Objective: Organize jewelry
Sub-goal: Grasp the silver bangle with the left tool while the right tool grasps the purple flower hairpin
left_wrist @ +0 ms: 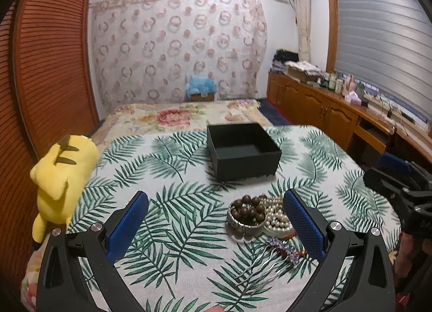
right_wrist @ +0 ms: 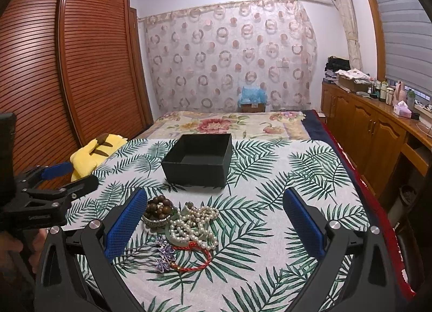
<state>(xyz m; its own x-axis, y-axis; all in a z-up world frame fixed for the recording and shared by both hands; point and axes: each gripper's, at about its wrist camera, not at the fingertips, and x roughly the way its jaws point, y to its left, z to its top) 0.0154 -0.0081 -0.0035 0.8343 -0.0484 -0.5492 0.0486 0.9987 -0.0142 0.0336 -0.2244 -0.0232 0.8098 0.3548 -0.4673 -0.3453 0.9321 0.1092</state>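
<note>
Leaf-print cloth (right_wrist: 270,177) under a jewelry pile, empty black box (right_wrist: 198,160) beyond. Both grippers, left (left_wrist: 216,231) and right (right_wrist: 216,231), spread wide, holding nothing. Best to pinch pearls (right_wrist: 193,224) low, lift slowly to avoid tangling the red cord (right_wrist: 199,260).

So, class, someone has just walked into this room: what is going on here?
A person holds two grippers over a leaf-print cloth, sorting jewelry. Both the left gripper and the right gripper are open and hold nothing. A heap lies on the cloth: brown wooden beads, a pearl necklace, a red cord bracelet and a purple hairpin. Behind it, the black box looks empty.
</note>
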